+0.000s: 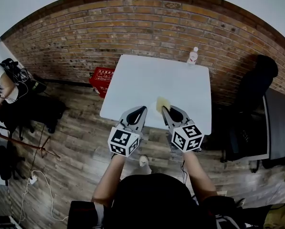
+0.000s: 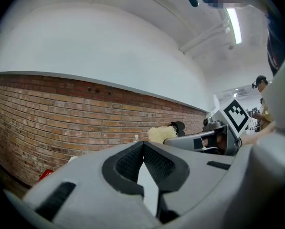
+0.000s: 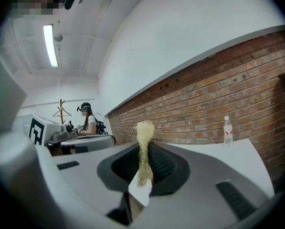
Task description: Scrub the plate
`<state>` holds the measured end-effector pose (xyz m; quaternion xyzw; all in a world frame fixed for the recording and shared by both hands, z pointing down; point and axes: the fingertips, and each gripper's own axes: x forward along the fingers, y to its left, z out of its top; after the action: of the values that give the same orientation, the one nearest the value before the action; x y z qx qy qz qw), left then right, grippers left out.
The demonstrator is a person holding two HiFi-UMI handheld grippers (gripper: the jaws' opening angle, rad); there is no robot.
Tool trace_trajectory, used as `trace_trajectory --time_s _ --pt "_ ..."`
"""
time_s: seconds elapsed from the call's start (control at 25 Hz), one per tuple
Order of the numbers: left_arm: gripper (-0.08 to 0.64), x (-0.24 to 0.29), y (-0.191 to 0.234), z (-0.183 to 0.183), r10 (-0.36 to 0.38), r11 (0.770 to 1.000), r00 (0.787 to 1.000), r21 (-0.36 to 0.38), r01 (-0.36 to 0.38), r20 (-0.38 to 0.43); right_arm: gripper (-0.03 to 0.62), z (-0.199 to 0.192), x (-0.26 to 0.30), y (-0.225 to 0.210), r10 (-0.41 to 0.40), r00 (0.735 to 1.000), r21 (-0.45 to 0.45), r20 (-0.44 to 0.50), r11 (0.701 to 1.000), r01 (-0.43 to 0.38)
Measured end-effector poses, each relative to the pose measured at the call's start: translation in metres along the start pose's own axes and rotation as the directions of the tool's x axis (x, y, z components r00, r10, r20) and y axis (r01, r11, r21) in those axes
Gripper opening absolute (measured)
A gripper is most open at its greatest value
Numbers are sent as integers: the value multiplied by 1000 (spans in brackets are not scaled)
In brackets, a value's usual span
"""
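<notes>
In right gripper [image 1: 165, 109], sponge [image 1: 162, 104] is pinched upright, its free edge presented forward for scrubbing. Beside it, left gripper [image 1: 142, 110] is closed on nothing, probably reserved for steadying. No plate is seen on table [image 1: 147, 75]; bottle [image 1: 193, 55] stands at 1 o'clock.
</notes>
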<state>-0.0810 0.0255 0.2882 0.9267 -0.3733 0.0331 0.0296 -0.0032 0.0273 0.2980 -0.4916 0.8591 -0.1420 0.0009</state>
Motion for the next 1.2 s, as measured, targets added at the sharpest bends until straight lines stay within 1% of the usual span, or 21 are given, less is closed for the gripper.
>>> trace_trajectory --time_s 0.24,0.36,0.52,0.72,0.84,1.08,1.2 --pt "17 19 36 3 -22 1000 1000 -15 22 0 46 4 34 -15 -40 999 15 -13 999 40" --pt "17 26 49 0 -32 999 999 -20 32 -5 46 4 48 -20 -54 998 17 -21 998 54" --pt "17 31 67 -6 -41 998 999 -44 40 -10 46 3 63 -25 -79 997 30 -23 996 80" --pt "17 38 86 -8 -49 997 999 -60 49 -12 46 1 79 -27 -92 995 23 -36 995 93" --pt "17 46 89 -13 -62 995 998 -75 60 -23 46 -1 83 -32 -102 993 21 -51 994 103" --pt "17 59 80 -21 -117 990 992 -81 114 -40 46 -5 81 -43 -131 990 33 -61 991 133" --pt "17 66 76 -29 -131 988 990 -86 126 -54 46 -11 79 -51 -141 987 45 -72 988 144"
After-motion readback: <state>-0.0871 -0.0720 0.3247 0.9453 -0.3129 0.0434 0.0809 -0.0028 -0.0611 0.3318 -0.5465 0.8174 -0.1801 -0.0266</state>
